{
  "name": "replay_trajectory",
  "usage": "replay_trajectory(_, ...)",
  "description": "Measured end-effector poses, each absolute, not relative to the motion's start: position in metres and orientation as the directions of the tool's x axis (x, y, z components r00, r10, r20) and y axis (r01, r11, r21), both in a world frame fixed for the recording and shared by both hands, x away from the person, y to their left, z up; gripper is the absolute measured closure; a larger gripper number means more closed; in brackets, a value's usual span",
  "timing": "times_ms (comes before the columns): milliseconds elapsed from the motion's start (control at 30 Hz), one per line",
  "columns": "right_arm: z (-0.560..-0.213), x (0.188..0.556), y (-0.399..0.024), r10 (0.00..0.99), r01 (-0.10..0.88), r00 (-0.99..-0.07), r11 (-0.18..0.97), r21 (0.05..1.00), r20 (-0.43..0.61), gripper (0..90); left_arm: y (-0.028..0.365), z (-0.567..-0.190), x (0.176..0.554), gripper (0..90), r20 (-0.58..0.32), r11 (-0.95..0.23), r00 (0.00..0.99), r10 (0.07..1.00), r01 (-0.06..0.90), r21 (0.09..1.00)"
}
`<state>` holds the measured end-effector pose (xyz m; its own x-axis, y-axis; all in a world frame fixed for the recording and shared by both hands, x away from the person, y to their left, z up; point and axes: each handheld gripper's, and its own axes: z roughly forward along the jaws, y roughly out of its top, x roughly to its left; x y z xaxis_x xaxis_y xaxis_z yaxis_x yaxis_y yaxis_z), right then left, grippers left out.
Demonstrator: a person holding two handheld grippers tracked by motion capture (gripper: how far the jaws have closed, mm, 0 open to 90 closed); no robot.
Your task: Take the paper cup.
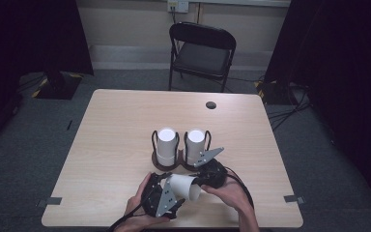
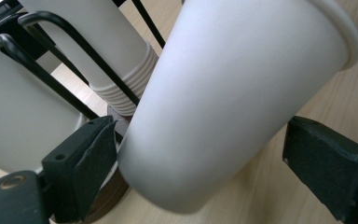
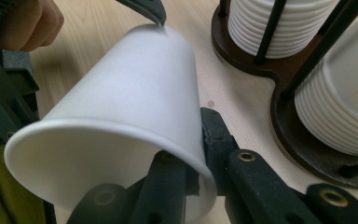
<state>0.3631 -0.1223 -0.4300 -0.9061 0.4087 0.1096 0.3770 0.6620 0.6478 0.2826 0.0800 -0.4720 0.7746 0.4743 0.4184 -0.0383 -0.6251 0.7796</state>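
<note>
A single white paper cup (image 1: 183, 186) lies tilted near the table's front edge, held between both grippers. My right gripper (image 1: 200, 184) is shut on the cup's rim (image 3: 121, 126), one jaw inside the mouth and one outside. My left gripper (image 1: 170, 183) is open, its jaws on either side of the cup's narrow base (image 2: 233, 93); the right pad (image 2: 321, 163) stands slightly off the wall. Just behind, a dark wooden holder (image 1: 166, 167) with black wire loops carries two upright stacks of white cups (image 1: 166, 144) (image 1: 194, 144).
The holder's base (image 3: 303, 149) and its stacks sit close to the held cup. A cable hole (image 1: 211, 105) is in the table's far side, with a black folding chair (image 1: 203, 53) beyond it. Grey tape marks (image 1: 53, 200) flank the table.
</note>
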Motion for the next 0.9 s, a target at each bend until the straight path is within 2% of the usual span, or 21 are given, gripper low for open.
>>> replay_trajectory(267,-0.433,0.365,-0.116,0.395,0.373,-0.91,0.64,0.672,0.129,88.9,0.073,-0.473,0.283,14.4,0.407,-0.615,0.788,0.461,-0.047,0.787)
replay_trajectory(900,-0.436,0.366,-0.103,0.428,0.43,-0.887,0.627,0.65,0.174,89.4,0.069,-0.471,0.284,13.5,0.411,-0.598,0.783,0.466,-0.063,0.799)
